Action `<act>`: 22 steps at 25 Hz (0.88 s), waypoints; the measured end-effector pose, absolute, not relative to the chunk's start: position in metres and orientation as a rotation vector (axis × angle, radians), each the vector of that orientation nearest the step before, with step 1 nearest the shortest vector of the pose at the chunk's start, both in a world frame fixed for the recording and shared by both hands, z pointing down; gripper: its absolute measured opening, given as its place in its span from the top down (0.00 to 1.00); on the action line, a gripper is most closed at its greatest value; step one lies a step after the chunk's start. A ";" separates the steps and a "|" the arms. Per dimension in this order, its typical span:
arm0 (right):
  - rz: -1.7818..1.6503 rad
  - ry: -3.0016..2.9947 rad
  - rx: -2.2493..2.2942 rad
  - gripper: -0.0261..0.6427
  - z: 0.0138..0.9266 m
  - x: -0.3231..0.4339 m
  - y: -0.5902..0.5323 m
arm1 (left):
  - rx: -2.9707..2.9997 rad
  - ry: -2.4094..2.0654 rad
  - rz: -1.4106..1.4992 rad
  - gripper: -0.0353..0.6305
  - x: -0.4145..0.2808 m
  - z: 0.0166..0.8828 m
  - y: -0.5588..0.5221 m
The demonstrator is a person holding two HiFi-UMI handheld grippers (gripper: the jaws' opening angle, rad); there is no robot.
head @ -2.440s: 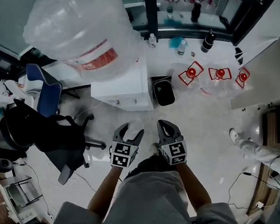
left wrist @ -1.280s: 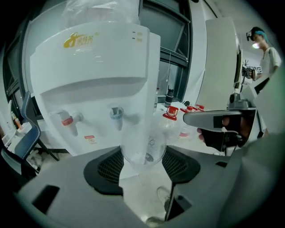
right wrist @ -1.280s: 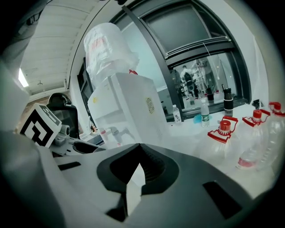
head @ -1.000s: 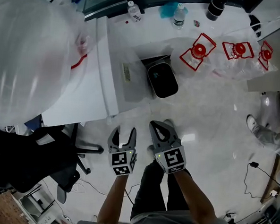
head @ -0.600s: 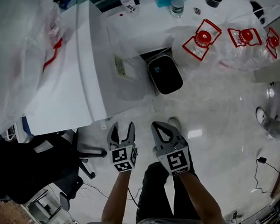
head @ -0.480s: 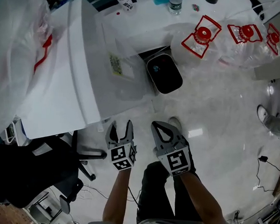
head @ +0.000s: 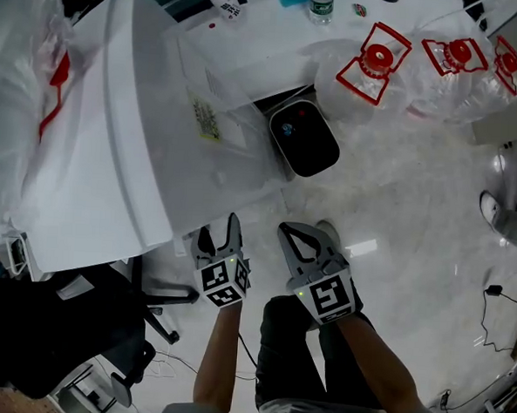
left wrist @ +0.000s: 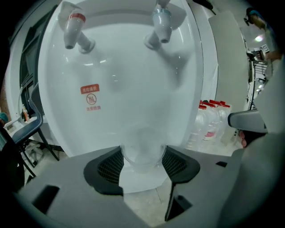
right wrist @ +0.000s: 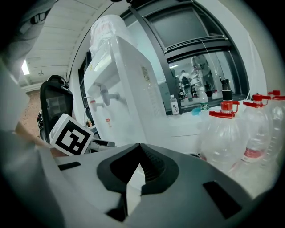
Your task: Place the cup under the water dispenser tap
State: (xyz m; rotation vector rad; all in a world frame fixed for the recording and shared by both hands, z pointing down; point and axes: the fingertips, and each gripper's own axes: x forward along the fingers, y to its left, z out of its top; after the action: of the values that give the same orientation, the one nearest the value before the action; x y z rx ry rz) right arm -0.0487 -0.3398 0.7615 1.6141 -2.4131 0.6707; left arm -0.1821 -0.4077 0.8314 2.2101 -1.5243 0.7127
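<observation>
While your left tool (head: pixel 218 234) clamps the clear plastic cup (left wrist: pixel 141 151), the cup sits low before the water dispenser (left wrist: pixel 133 102), beneath its red tap (left wrist: pixel 73 31) and blue tap (left wrist: pixel 161 24) (nearer the blue); your right tool (right wrist: pixel 139 151) is pinched together, empty.

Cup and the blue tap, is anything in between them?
No. In the left gripper view, only the water dispenser's bare white front shows between the cup, held in the left gripper, and the blue tap.

Clear cup (left wrist: pixel 141 149) clamped in left gripper (left wrist: pixel 143 164) jaws, lower than blue tap (left wrist: pixel 161 24).
</observation>
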 end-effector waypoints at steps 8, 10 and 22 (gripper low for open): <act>0.651 -2.418 1.629 0.94 0.770 -0.042 -0.351 | 2.221 -1.520 0.709 0.53 -0.183 0.842 -0.414; 0.650 -2.415 1.634 0.94 0.772 -0.041 -0.353 | 2.225 -1.524 0.703 0.53 -0.183 0.842 -0.415; 0.651 -2.415 1.645 0.94 0.774 -0.040 -0.354 | 2.259 -1.533 0.703 0.52 -0.181 0.842 -0.416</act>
State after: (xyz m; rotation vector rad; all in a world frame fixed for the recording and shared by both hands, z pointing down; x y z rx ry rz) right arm -0.0400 -0.3541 0.7743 1.6447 -2.4149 0.6509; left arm -0.1813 -0.4161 0.8422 2.2586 -1.5333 0.7034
